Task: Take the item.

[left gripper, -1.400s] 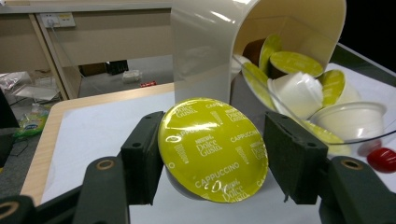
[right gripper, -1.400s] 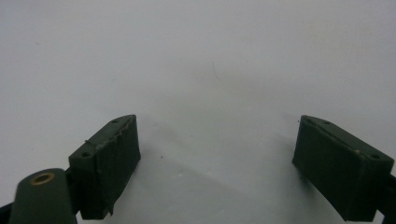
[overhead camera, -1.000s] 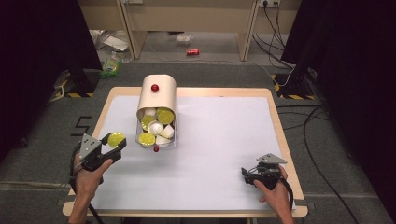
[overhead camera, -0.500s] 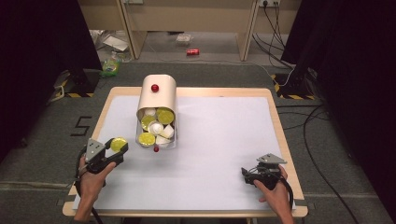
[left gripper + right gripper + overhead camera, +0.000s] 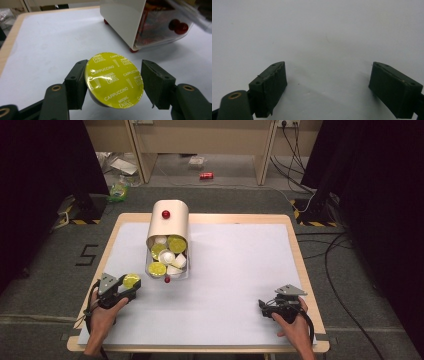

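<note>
- We are seeing a capsule with a yellow-green foil lid printed with repeated white "CAPPUCCINO" lettering.
- We are noting a cream dispenser bearing a red knob, with yellow-green and white capsules in its clear drawer.
- We are recording black jaws on both grippers.
- We are observing a white sheet covering a pale wood table.

A red can is lying on the far floor, cables are trailing at right, a green packet is sitting far left.

Yellow-lidded cappuccino capsule sits tilted between the left tongs, near the dispenser.
</note>
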`<state>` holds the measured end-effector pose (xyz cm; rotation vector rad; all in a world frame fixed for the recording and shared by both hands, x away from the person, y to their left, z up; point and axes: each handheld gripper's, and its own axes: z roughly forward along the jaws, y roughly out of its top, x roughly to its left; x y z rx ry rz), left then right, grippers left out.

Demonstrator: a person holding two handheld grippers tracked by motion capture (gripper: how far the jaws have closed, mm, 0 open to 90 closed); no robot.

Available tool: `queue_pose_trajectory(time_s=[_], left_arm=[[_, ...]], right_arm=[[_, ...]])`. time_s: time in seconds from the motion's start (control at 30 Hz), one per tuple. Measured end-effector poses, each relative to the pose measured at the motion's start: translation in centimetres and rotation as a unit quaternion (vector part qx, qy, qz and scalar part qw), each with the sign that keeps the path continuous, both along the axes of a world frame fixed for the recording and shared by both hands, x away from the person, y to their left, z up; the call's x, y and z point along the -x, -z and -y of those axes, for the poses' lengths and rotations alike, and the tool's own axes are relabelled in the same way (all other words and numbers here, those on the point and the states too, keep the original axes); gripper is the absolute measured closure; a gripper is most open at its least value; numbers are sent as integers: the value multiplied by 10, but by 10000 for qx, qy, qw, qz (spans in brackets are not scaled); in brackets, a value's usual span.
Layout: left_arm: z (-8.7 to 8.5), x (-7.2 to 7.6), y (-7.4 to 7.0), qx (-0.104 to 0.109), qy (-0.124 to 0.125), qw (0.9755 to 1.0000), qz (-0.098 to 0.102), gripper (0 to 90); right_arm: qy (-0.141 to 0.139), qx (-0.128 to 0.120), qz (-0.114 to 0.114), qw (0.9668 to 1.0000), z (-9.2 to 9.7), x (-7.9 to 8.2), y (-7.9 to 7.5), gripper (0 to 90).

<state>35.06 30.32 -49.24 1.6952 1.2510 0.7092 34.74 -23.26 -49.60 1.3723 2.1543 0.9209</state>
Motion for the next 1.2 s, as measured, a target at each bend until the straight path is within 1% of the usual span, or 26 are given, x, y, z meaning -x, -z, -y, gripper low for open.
queue_pose_trajectory(time_s=[0.1, 0.37, 0.4, 0.47, 0.5, 0.53, 0.57, 0.67, 0.8, 0.83, 0.87, 0.9, 0.97, 1.0, 1.03, 1.1, 1.2], left_arm=[[2, 0, 4, -32, 30, 10000, -78, 400], [2, 0, 6, -47, 28, 9999, -124, 400], [2, -1, 6, -66, 31, 9998, -170, 400], [2, -1, 6, -72, 34, 9998, -195, 400], [2, -2, 6, -92, 70, 9995, -287, 400], [2, -2, 6, -92, 70, 9995, -287, 399], [3, -3, 6, -125, 91, 9992, -370, 399], [3, -3, 7, -146, 88, 9990, -414, 395], [2, -4, 7, -117, 81, 9986, -511, 380], [2, -5, 7, -108, 108, 9986, -512, 304], [2, -5, 7, -108, 108, 9986, -512, 271], [2, -4, 7, -107, 117, 9986, -497, 271], [2, -3, 7, -108, 168, 9989, -436, 213], [3, -1, 7, -137, 162, 9991, -360, 166], [3, -1, 7, -137, 162, 9991, -360, 152], [3, 0, 6, -153, 198, 9992, -298, 155], [4, 3, 6, -173, 212, 9993, -271, 153]], right_arm=[[-5, 8, 1, 10000, 0, 0, 0, 148], [-6, 10, 1, 10000, 0, 0, 0, 148], [-21, 21, 10, 10000, 0, 0, 0, 148], [-20, 20, 13, 10000, 0, 0, 0, 148], [-5, 9, 2, 10000, 0, 0, 0, 148], [-5, 9, 2, 10000, 0, 0, 0, 148], [-5, 8, 2, 10000, 0, 0, 0, 148], [-21, 21, 9, 10000, 0, 0, 0, 148], [-23, 22, 11, 10000, 0, 0, 0, 148], [-23, 22, 11, 10000, 0, 0, 0, 148], [-23, 22, 11, 10000, 0, 0, 0, 148], [-24, 21, 10, 10000, 0, 0, 0, 148], [-23, 21, 9, 10000, 0, 0, 0, 148], [-22, 22, 9, 10000, 0, 0, 0, 148], [-22, 22, 9, 10000, 0, 0, 0, 148], [-23, 23, 12, 10000, 0, 0, 0, 148], [-24, 22, 11, 10000, 0, 0, 0, 148]])
